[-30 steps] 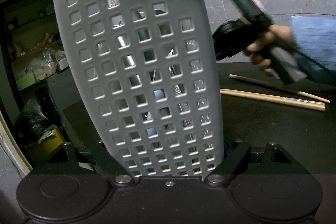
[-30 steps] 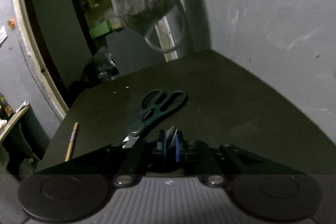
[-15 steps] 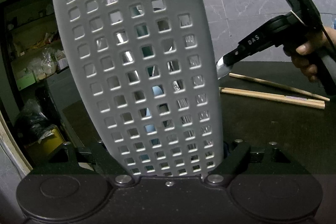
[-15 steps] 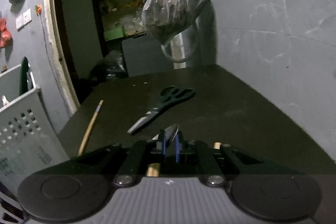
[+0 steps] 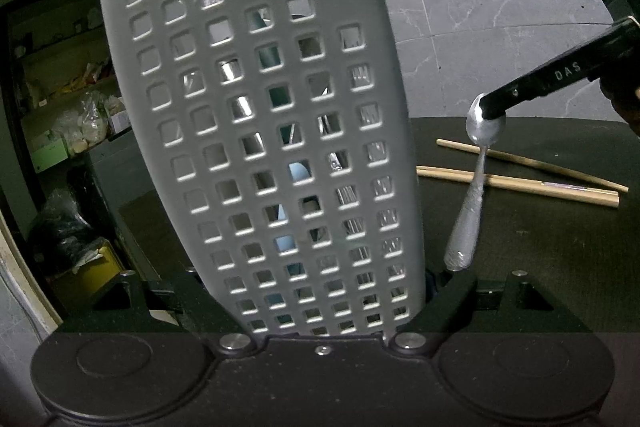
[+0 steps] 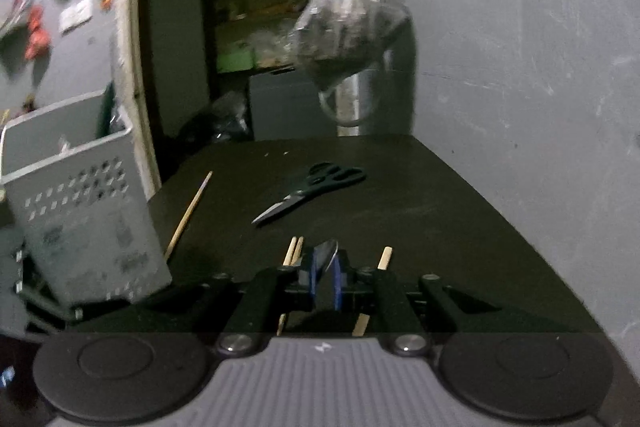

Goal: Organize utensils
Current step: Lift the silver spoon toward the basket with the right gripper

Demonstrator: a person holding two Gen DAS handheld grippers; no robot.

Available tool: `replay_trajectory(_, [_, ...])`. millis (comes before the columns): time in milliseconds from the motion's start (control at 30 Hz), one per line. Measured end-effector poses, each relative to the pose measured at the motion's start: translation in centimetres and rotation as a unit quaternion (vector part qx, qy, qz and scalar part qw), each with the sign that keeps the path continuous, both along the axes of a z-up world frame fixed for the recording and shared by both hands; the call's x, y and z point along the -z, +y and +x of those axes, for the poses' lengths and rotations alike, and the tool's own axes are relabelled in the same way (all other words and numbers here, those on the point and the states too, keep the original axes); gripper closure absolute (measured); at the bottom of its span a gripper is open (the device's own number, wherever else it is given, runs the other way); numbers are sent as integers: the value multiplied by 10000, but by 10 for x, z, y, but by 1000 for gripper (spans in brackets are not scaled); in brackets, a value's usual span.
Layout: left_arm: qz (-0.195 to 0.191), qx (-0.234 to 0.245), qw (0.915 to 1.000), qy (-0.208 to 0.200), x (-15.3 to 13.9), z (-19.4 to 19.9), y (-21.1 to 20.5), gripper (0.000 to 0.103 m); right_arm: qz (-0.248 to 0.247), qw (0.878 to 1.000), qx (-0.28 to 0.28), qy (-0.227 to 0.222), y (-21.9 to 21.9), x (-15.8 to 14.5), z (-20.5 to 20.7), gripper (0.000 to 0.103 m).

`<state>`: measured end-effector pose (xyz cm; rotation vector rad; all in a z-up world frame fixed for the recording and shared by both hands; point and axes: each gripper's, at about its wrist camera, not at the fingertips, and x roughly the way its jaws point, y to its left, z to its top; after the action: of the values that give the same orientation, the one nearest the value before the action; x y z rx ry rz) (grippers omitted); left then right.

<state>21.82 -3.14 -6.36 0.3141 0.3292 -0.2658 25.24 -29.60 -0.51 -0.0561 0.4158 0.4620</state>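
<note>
**Q:** Tongs, both pairs: state and load?

**A:** Left tongs (image 5: 320, 291) clamped on the lower walls of the grey perforated utensil basket (image 5: 256, 131), held upright just off the front of the dark surface (image 5: 520, 235). Right tongs (image 5: 494, 107) pinched nearly shut on the bowl of a metal spoon (image 5: 474, 187); handle hanging downward, just beside the basket's right wall, below rim level and clear of the surface.

**Q:** Position of the spoon relative to the basket opening?

**A:** Outside it. Not yet above the rim; judged to need lifting and carrying across before release, handle first.

**Q:** Already sorted?

**A:** Several items visible through the square holes: metal handles, something pale blue, something teal. Exact count not readable.

**Q:** Remaining?

**A:** Loose on the surface: wooden chopsticks (image 5: 520, 183) behind the spoon, a further single stick (image 6: 188, 215) near the basket in the right wrist view, and black-handled scissors (image 6: 312, 187) farther back, well apart from the basket. Task judged partway done: some pieces stowed, one in transit, at least four pieces left to collect.

**Q:** Risk at this stage?

**A:** Grip on a smooth, curved bowl rather than the handle; possible swing or slip of the spoon, or a knock of the handle against the basket wall.
</note>
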Motion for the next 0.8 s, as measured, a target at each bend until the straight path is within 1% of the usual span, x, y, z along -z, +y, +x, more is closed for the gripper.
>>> replay_trajectory(100, [1,-9,10000,-2,1,0,0,19,-185,9995,-248,-23,10,-1,2,92])
replay_trajectory(233, [7,-10,10000,-6,1,0,-1,19,-315,9974,-646,-21,32,0,10,92])
replay_trajectory(367, [6,-8,10000,-6,1,0,-1,19,-515,9924,-1105,146,59,6,19,93])
replay_trajectory(433, [8,-6,10000,-6,1,0,-1,19,-625,9895,-1268,311,71,11,24,95])
replay_trajectory(500, [8,-6,10000,-5,1,0,-1,19,-760,9870,-1370,367,80,15,26,95])
replay_trajectory(633, [-9,-1,10000,-3,2,0,-2,19,-679,9850,-1496,533,86,17,30,95])
replay_trajectory(667, [-12,0,10000,-4,2,0,-1,19,-644,9846,-1513,593,86,18,29,93])
replay_trajectory(700, [-17,3,10000,-4,2,0,-2,19,-584,9846,-1516,651,84,18,31,89])
replay_trajectory(733, [-23,4,10000,-4,2,0,-1,19,-448,9845,-1528,741,81,19,31,70])
replay_trajectory(767, [-28,5,10000,-5,2,-1,-1,19,-310,9841,-1532,840,76,19,35,43])
replay_trajectory(800, [-30,9,10000,-6,2,-1,-1,19,-157,9840,-1519,917,71,18,38,38])
